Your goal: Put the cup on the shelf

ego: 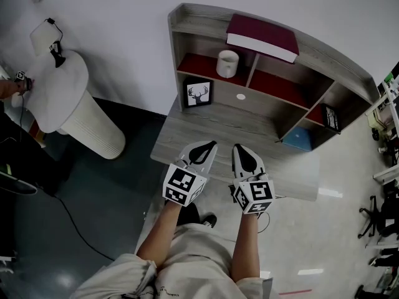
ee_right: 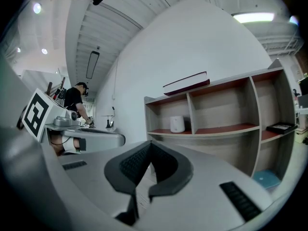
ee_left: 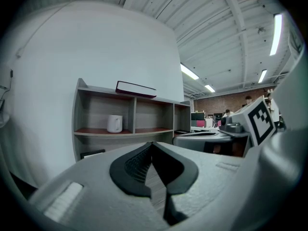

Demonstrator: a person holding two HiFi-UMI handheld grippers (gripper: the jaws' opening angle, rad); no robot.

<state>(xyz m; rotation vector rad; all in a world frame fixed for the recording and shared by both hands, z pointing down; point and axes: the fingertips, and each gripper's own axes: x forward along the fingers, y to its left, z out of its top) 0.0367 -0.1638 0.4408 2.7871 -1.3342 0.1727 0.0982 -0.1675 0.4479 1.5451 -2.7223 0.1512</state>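
Observation:
A white cup (ego: pixel 227 63) stands upright on the red floor of the upper left compartment of the grey shelf unit (ego: pixel 187 17). It shows too in the left gripper view as the cup (ee_left: pixel 114 123) and in the right gripper view as the cup (ee_right: pixel 177 124). My left gripper (ego: pixel 211 145) and right gripper (ego: pixel 240 148) hover side by side over the front of the desk (ego: pixel 174 143), well short of the shelf. Both point at the shelf. The left gripper (ee_left: pixel 152 143) has its jaws shut with nothing held. The right gripper (ee_right: pixel 150 143) is shut and empty as well.
A maroon book (ego: pixel 262 37) lies on top of the shelf. A framed deer picture (ego: pixel 198 93) leans in the lower left bay, and a blue object (ego: pixel 298 139) sits low on the right. A white pedestal table (ego: pixel 68 104) stands to the left. People work at desks in the background.

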